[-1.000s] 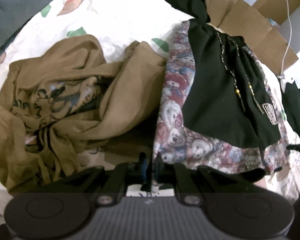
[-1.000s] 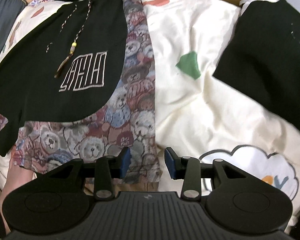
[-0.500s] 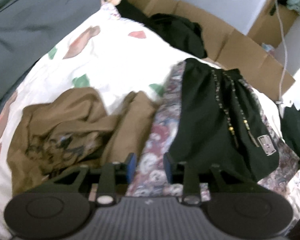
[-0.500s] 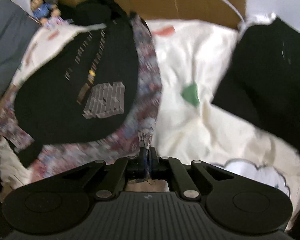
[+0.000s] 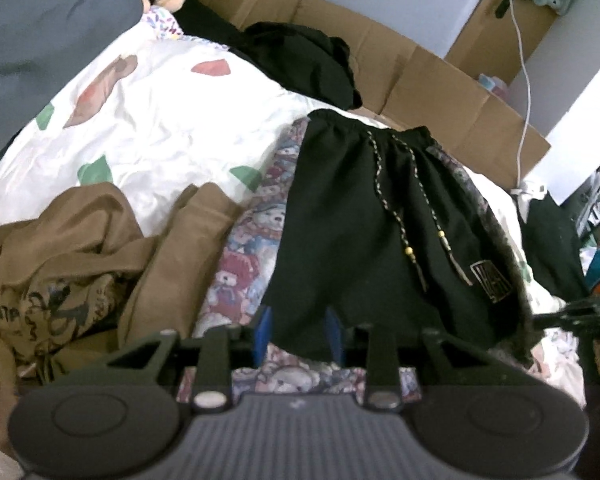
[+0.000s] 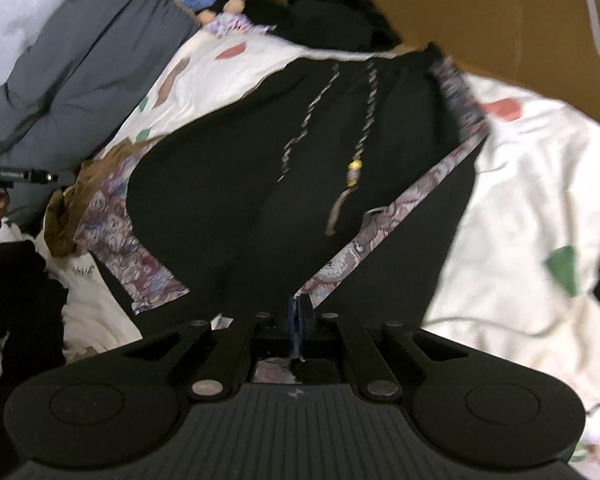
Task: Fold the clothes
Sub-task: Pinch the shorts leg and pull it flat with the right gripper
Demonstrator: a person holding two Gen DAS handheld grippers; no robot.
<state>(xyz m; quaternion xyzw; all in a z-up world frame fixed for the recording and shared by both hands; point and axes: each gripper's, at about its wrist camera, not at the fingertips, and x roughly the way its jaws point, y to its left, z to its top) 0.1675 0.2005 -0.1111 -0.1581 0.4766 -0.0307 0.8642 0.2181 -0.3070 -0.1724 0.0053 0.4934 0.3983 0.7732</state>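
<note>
Between the right gripper's (image 6: 299, 312) pinched-together jaws, the bear-print garment's (image 6: 384, 236) edge lifts; left gripper (image 5: 299, 334) gapes, holding nothing.

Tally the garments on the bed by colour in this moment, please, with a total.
Black: 3 - drawstring shorts with beaded cords, crumpled garment by the cardboard, flat garment at the bed's right edge
Olive-brown: 1 - crumpled printed T-shirt
Teddy-bear print: 1 - patterned garment under the shorts
Total: 5
</note>
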